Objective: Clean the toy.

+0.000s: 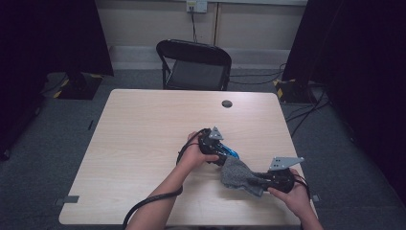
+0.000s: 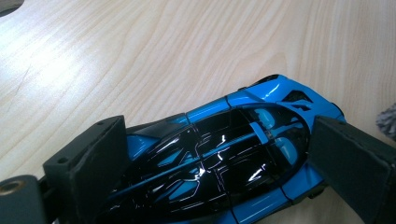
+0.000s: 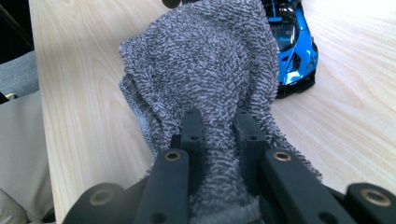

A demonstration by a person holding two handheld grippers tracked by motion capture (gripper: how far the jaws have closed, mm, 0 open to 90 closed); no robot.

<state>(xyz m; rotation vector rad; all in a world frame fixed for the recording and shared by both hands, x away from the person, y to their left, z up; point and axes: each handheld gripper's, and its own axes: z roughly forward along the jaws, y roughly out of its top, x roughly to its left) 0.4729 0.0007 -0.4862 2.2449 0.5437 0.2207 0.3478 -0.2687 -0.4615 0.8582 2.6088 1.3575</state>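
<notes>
Hidden and cut off

My grey towel (image 3: 205, 60) covers the blue toy car's (image 3: 292, 42) rear; in my left gripper view its tail runs off the bottom edge.

Light wooden table (image 1: 143, 143) bears blue toy car (image 2: 261, 140).

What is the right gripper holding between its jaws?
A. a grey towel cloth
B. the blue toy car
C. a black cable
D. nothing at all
A: in the right gripper view, the right gripper has its jaws pinched on the grey towel cloth, while the blue toy car sits beyond it on the table.
</notes>
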